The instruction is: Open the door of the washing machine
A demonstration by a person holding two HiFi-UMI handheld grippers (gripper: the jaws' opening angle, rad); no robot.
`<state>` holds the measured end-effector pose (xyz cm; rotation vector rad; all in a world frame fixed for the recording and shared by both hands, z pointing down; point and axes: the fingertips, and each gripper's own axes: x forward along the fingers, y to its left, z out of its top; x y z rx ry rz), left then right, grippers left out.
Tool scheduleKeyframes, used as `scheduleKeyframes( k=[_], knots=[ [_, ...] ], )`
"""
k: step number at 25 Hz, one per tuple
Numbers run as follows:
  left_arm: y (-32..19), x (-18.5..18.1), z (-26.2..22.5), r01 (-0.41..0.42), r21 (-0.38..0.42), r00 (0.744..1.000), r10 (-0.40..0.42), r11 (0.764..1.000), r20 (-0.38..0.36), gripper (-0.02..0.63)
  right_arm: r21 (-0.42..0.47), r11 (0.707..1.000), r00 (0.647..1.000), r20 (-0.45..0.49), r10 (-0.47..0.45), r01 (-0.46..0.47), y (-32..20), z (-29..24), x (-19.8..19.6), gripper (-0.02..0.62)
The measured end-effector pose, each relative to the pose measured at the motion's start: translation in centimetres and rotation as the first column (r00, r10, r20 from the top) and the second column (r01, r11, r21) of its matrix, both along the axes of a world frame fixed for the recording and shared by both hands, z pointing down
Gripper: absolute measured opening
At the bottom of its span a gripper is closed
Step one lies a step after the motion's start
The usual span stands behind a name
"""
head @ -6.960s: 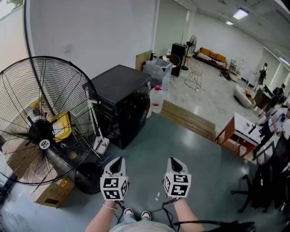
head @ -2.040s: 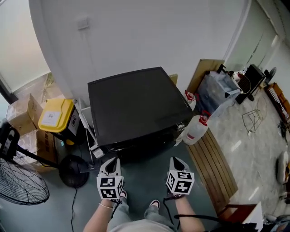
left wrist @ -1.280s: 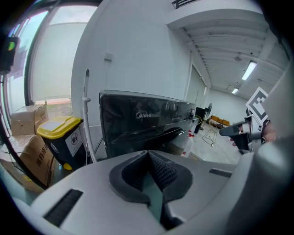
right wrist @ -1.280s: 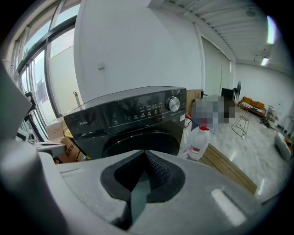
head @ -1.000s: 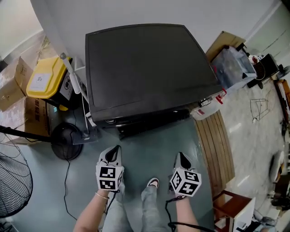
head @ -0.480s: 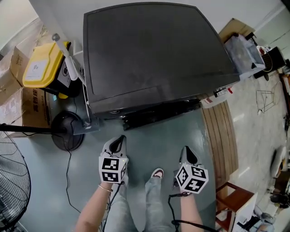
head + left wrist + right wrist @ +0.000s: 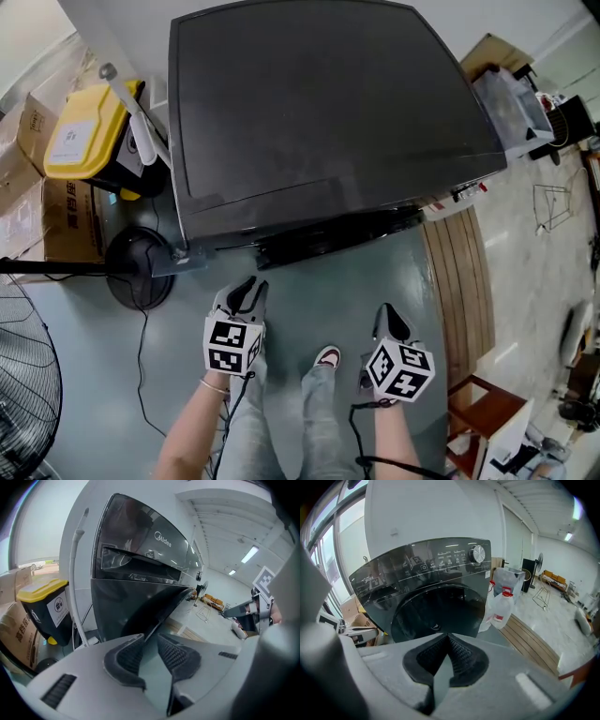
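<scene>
The black washing machine [image 7: 309, 112] stands against the wall, seen from above in the head view. Its round dark door [image 7: 436, 613] is closed, under a control panel with a silver knob [image 7: 477, 553]. The left gripper view shows the door [image 7: 150, 604] at an angle. My left gripper [image 7: 246, 292] hangs low in front of the machine's left part, short of it. Its jaws are opening, with a narrow gap and nothing between them [image 7: 150, 639]. My right gripper [image 7: 387, 317] hangs in front of the machine's right part, shut and empty [image 7: 448, 639].
A yellow-lidded bin [image 7: 80, 141] and cardboard boxes [image 7: 37, 225] stand left of the machine. A fan's round base [image 7: 139, 281] and cable lie on the floor nearby. White jugs [image 7: 501, 606] and a wooden platform [image 7: 459, 291] are on the right. The person's shoe [image 7: 326, 358] shows between the grippers.
The person has walked up to the machine, which now fills the top of the head view. Both grippers have sunk lower. The left jaws have parted slightly.
</scene>
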<state>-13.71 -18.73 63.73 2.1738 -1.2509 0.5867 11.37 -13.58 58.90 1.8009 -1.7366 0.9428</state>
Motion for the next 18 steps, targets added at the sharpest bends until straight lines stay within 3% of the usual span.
scheduleKeyframes(
  k=[1, 2, 14, 18],
  knots=[
    [-0.1, 0.2, 0.1, -0.012, -0.002, 1.0, 0.012, 1.0, -0.001, 0.116, -0.003, 1.0, 1.0, 0.003, 0.004, -0.004, 0.1, 0.1, 0.0, 0.005],
    [-0.2, 0.4, 0.3, -0.023, -0.004, 1.0, 0.023, 1.0, 0.0, 0.126, -0.006, 1.0, 1.0, 0.005, 0.008, -0.008, 0.1, 0.2, 0.1, 0.005],
    [-1.6, 1.9, 2.4, -0.201, 0.018, 0.98, 0.201, 0.979, 0.006, 0.186, -0.027, 0.999, 0.999, 0.004, 0.037, -0.037, 1.0, 1.1, 1.4, 0.005],
    [-2.1, 2.4, 3.5, -0.249, 0.022, 0.968, 0.248, 0.968, 0.047, 0.186, -0.034, 0.998, 0.999, 0.005, 0.043, -0.043, 1.2, 1.4, 1.7, 0.005]
  ],
)
